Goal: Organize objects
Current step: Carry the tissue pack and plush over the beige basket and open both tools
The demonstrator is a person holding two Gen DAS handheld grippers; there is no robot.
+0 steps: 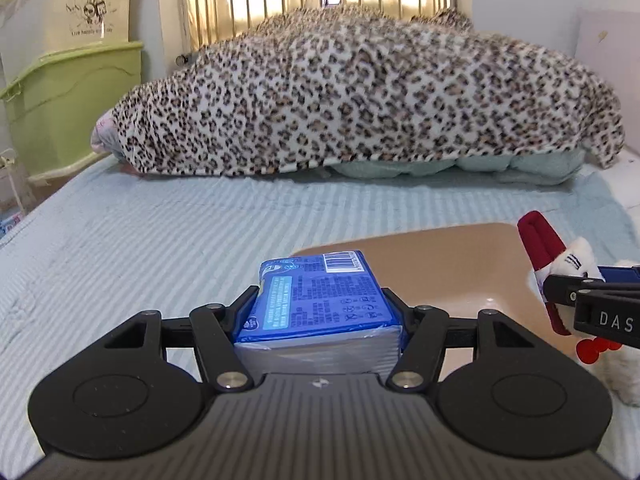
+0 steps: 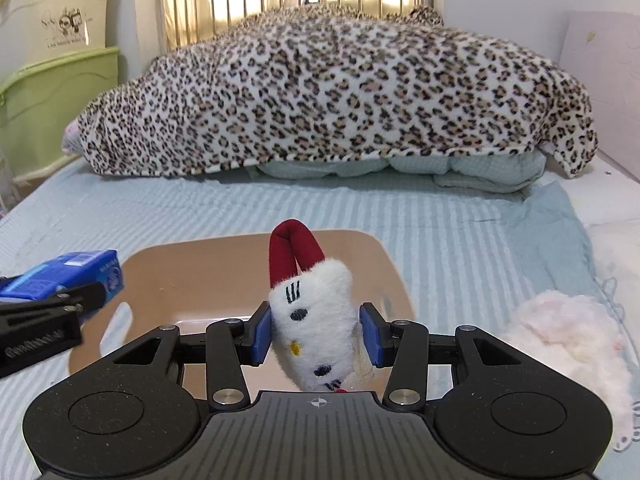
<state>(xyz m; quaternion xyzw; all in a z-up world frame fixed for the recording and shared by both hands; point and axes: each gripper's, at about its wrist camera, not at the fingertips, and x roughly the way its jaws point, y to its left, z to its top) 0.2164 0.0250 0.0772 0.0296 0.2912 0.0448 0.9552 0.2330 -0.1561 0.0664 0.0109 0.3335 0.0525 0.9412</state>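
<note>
My left gripper [image 1: 320, 312] is shut on a blue tissue pack [image 1: 316, 300], held at the left edge of a tan plastic basin [image 1: 460, 264] on the bed. My right gripper [image 2: 316, 332] is shut on a white plush cat toy [image 2: 316, 328] with a red loop on top, held above the same basin [image 2: 192, 276]. The toy [image 1: 560, 268] and the right gripper's finger also show at the right of the left wrist view. The tissue pack [image 2: 68, 272] shows at the left of the right wrist view.
The bed has a pale blue striped cover [image 1: 160, 232]. A leopard-print blanket [image 1: 360, 100] lies heaped over bedding at the far end. Green and cream storage bins [image 1: 68, 80] stand at the left. A fluffy white-pink item [image 2: 568, 336] lies to the right of the basin.
</note>
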